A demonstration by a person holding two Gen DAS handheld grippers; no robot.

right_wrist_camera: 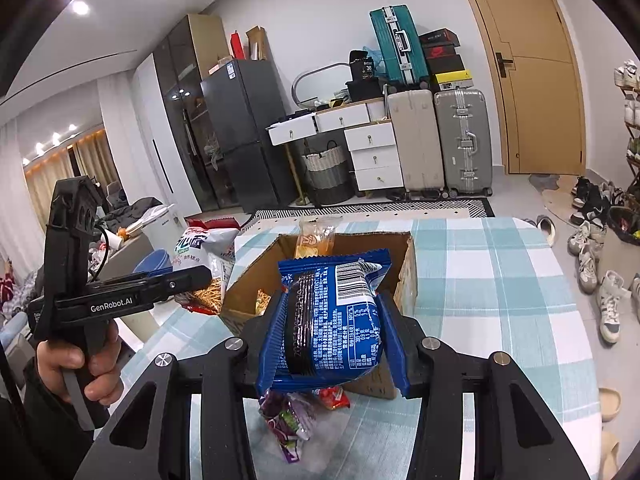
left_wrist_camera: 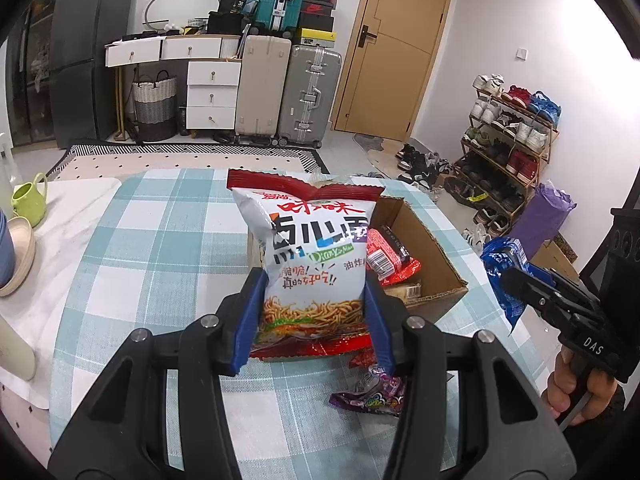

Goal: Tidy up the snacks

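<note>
Noodle bag (left_wrist_camera: 316,264) clamped between left gripper (left_wrist_camera: 314,316) fingers mid-frame, blue packet (right_wrist_camera: 334,320) likewise in right gripper (right_wrist_camera: 334,340), above box (right_wrist_camera: 404,280).

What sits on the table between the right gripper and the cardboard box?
In the right wrist view, a purple packet and a red packet lie below the right gripper, before the cardboard box.

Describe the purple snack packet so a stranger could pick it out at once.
Start at the checked tablecloth and find the open cardboard box. The purple snack packet lies flat on the cloth just outside the box's near side. It is the only purple wrapper, and neither gripper holds it.
</note>
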